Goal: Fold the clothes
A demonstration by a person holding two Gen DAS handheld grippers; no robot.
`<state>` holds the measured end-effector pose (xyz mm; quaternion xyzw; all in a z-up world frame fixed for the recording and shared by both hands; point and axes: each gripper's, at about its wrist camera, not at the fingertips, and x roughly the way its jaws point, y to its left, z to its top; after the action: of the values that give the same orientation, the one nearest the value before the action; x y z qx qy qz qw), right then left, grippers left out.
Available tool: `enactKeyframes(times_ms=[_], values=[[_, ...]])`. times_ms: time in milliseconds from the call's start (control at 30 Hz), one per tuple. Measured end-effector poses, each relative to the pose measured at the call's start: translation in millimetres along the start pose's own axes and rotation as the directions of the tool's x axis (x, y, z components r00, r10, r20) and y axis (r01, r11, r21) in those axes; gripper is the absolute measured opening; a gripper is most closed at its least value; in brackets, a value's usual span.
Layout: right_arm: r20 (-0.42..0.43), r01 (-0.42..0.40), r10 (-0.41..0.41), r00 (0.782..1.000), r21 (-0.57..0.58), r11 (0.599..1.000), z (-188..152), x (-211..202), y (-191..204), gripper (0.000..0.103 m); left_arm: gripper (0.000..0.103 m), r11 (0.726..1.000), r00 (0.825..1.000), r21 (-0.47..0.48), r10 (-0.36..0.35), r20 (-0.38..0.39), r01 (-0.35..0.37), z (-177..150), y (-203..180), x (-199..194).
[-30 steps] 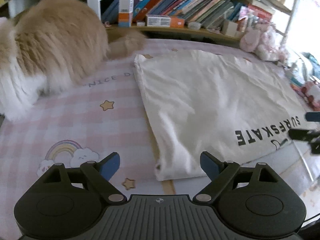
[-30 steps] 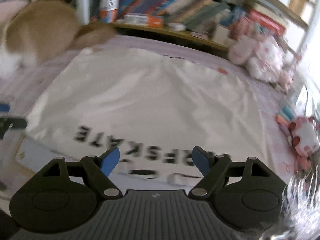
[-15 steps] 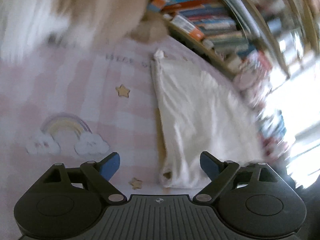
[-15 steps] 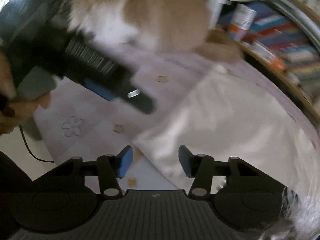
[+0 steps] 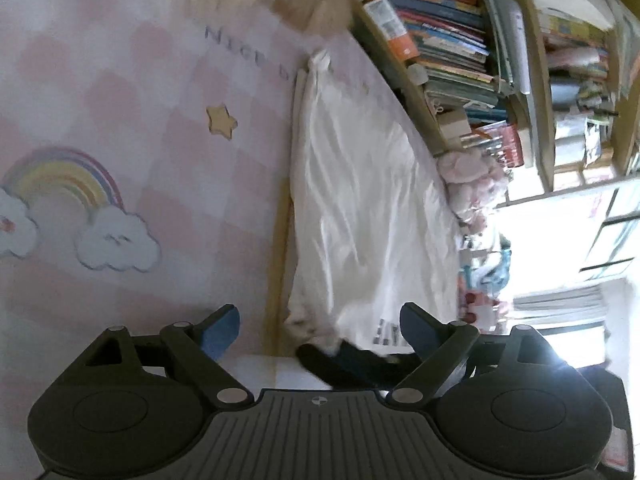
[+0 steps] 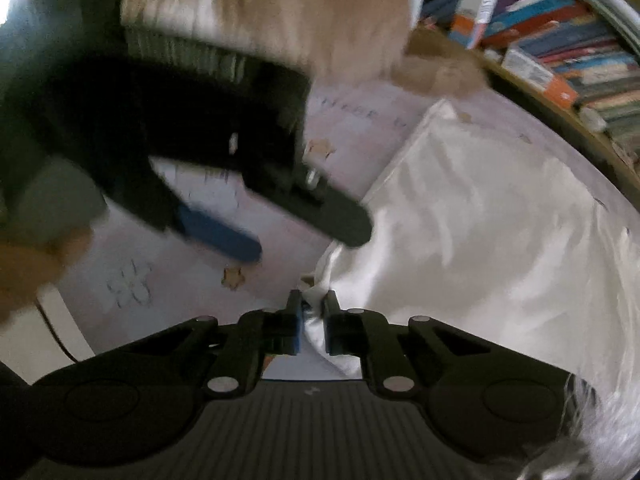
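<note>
A folded white T-shirt (image 5: pixel 360 200) with dark lettering lies flat on a pink checked bedsheet (image 5: pixel 120 100). My right gripper (image 6: pixel 311 322) is shut on the shirt's near left corner (image 6: pixel 316 292), a fold of white cloth pinched between its blue pads. My left gripper (image 5: pixel 320 330) stands open just above that same corner, with the right gripper's dark fingers (image 5: pixel 348 364) showing between its jaws. In the right wrist view the left gripper (image 6: pixel 288 220) hovers close above and to the left of the shirt (image 6: pixel 480 220), held by a hand (image 6: pixel 32 264).
A fluffy cream and tan cat (image 6: pixel 280 12) sits at the far end of the bed. A wooden bookshelf (image 5: pixel 460 40) full of books runs along the bed's far side, with pink plush toys (image 5: pixel 468 184) beside the shirt. The sheet carries a rainbow (image 5: pixel 64 184) and stars.
My right gripper swung from the lettered hem to the shirt's left corner and closed on it. My left gripper rolled and dropped in toward the same corner, staying open.
</note>
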<state>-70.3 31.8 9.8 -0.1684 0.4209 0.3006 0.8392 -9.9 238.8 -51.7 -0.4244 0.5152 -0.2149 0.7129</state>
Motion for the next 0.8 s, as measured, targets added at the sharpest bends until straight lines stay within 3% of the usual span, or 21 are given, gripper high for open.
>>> enactKeyframes(times_ms=[133,333,433,500,533,800], values=[[0.068,-0.007,0.002,0.998,0.067,0.998,8,-29,-18,0.009,0.093,0.986,0.99,-0.101,-0.139,-0.037,0.134,4,8,20],[0.074,-0.021,0.012,0.997,0.126,0.992,9,-39,-23,0.009,0.093,0.965,0.979,-0.183,-0.197,-0.042,0.187,5,9,39],[0.054,-0.025,0.018,0.998,0.133,0.991,3,-37,-18,0.013,0.09,0.961,0.979,-0.195,-0.203,-0.021,0.195,5,10,40],[0.066,-0.02,0.011,0.998,0.139,0.99,1,-42,-17,0.032,0.086,0.96,0.98,-0.201,-0.201,-0.01,0.195,5,11,40],[0.068,-0.014,0.004,0.998,0.147,0.989,0,-44,-20,0.037,0.084,0.961,0.981,-0.201,-0.196,-0.008,0.191,5,12,40],[0.028,0.091,-0.104,0.994,0.296,0.951,-12,-64,-70,0.05,0.059,0.966,0.987,-0.204,-0.159,0.005,0.157,2,16,39]])
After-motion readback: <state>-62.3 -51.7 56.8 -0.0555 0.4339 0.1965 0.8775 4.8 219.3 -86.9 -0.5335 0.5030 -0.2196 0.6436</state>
